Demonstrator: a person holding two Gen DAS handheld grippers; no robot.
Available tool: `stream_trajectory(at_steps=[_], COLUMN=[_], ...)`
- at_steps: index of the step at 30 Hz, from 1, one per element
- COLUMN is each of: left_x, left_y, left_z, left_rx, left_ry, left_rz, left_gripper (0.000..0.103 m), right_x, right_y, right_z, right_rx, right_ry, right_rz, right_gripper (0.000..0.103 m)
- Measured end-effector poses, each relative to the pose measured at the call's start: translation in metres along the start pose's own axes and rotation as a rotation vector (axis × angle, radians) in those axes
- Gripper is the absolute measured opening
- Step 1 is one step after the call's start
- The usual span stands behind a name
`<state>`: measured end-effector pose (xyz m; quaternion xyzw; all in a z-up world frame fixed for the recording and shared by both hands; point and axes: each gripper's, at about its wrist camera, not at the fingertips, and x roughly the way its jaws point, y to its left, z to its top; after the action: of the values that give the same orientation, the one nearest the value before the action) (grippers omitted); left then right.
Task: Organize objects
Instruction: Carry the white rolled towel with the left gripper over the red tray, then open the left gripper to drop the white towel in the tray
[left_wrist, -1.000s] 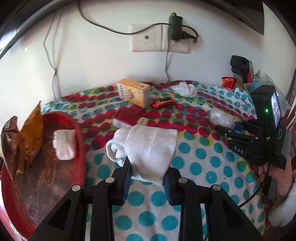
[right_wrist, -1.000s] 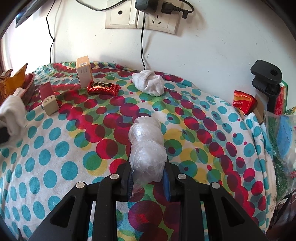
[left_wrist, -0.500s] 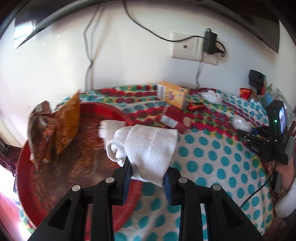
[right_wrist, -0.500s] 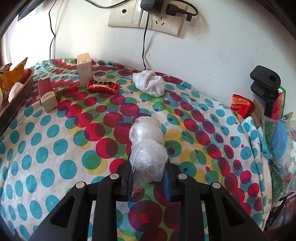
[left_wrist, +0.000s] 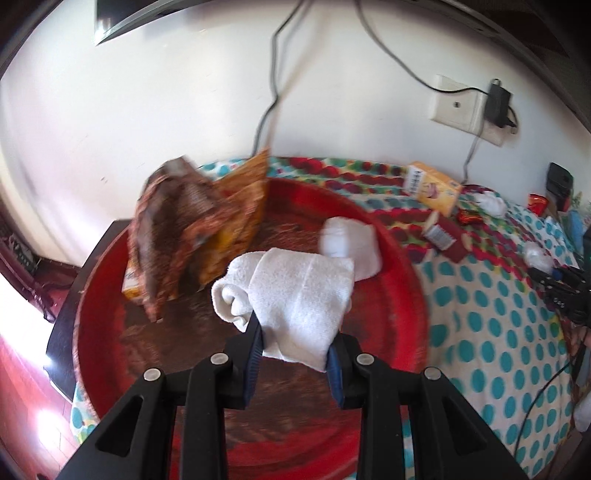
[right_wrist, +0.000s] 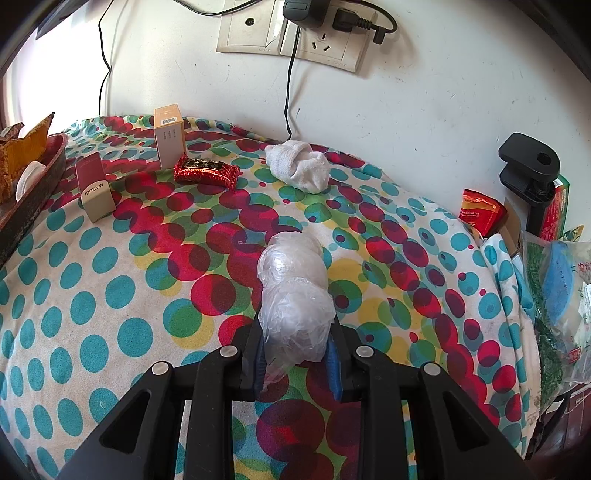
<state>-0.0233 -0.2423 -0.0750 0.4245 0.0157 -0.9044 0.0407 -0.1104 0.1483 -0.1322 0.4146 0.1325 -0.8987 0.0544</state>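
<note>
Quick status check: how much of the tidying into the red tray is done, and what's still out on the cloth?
Done: a rolled white cloth and snack bags lie in the red tray.

In hand: the left gripper holds a rolled towel above the tray; the right gripper grips a plastic-wrapped bundle.

Left: two boxes, a red packet and white socks.

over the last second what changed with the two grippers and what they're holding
The left gripper, clamped throughout on the rolled white towel, carried it from above the dotted tablecloth to above the round red tray, where a smaller white roll and brown snack bags lie. Nothing was released. The right gripper stayed put, shut on the clear plastic-wrapped bundle; the boxes and the red foil packet are unmoved.
</note>
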Motion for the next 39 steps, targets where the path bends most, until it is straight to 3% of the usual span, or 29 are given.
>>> stream_trajectory(at_steps=[10,21,29,32,39], left_x=[0.001,0.011,0.016,0.020,0.007], left_y=[0.071,0.130,0.134,0.135,0.126], left_z=[-0.022,-0.023,-0.025,-0.028,-0.037], left_rx=[-0.073,-0.165,-0.188,-0.200,-0.160], left_ry=[0.035,0.049,0.064,0.108,0.106], left_rz=[0.086,0.158,0.142,0.137,0.148], left_gripper=[0.030,0.030,0.037,0.041,0.042], right_x=[0.000,0.000,-0.001,-0.001,-0.002], right_y=[0.001,0.002,0.003,0.003,0.002], right_z=[0.000,0.002,0.002,0.002,0.002], right_rx=[-0.001,-0.033,-0.033,-0.032,-0.030], right_ry=[0.002,-0.001,0.000,0.000,0.000], right_rz=[-0.005,-0.042,-0.046,-0.046,-0.044], right_gripper=[0.025,0.025,0.025,0.026,0.026])
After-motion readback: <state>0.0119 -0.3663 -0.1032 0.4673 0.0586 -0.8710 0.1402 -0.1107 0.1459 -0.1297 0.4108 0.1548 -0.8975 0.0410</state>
